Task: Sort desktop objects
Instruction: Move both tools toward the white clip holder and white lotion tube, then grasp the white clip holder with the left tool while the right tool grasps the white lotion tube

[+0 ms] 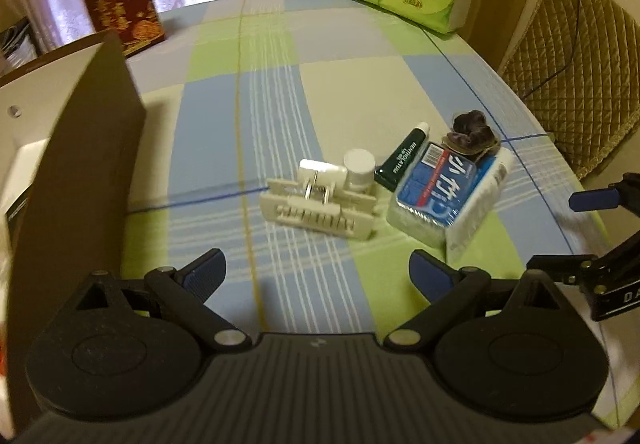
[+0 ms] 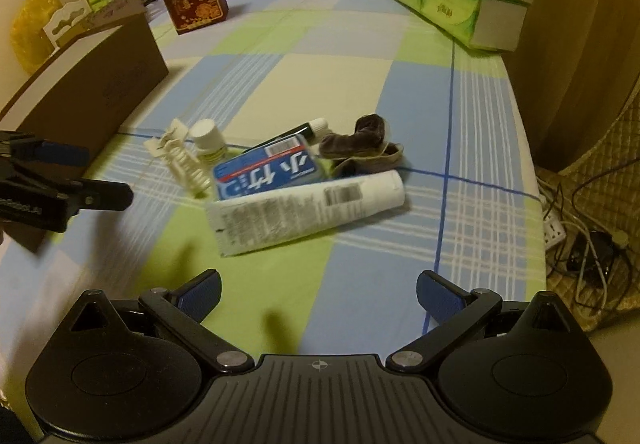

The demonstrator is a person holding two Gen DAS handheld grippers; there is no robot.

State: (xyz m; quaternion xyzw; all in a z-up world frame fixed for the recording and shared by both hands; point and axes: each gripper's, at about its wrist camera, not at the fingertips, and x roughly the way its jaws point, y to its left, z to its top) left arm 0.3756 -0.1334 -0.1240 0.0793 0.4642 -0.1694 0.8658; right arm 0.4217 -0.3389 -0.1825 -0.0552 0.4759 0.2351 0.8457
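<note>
Nearest to you, your left claw (image 1: pixel 316 276) hangs released over the checked cloth of the desk (image 1: pixel 280 92), its jaws spread wide and holding nothing. Your right claw (image 2: pixel 318 294) is the same: wide apart, empty, above the cloth.

Ahead of the left claw lies the white clip (image 1: pixel 320 204), and the small white bottle (image 1: pixel 359 170) stands touching its far side. Just right of them is the dark green tube (image 1: pixel 402 160), then the blue packet (image 1: pixel 436 184), which rests partly on the large white tube (image 1: pixel 480 204). The brown hair tie (image 1: pixel 470 130) sits behind the packet. From the right claw, the large white tube (image 2: pixel 308 208) is the closest thing, lying across your path with the blue packet (image 2: pixel 266 170) leaning on it.

To your left stands the brown box (image 1: pixel 80 148), probably where the things should go.

The pile is tight, and this is the risk. If you close on the white tube first, the packet could slide off and push the bottle over. If you take the clip, its open ribs may catch the bottle. Both claws are also near each other, so they might collide over the pile.
</note>
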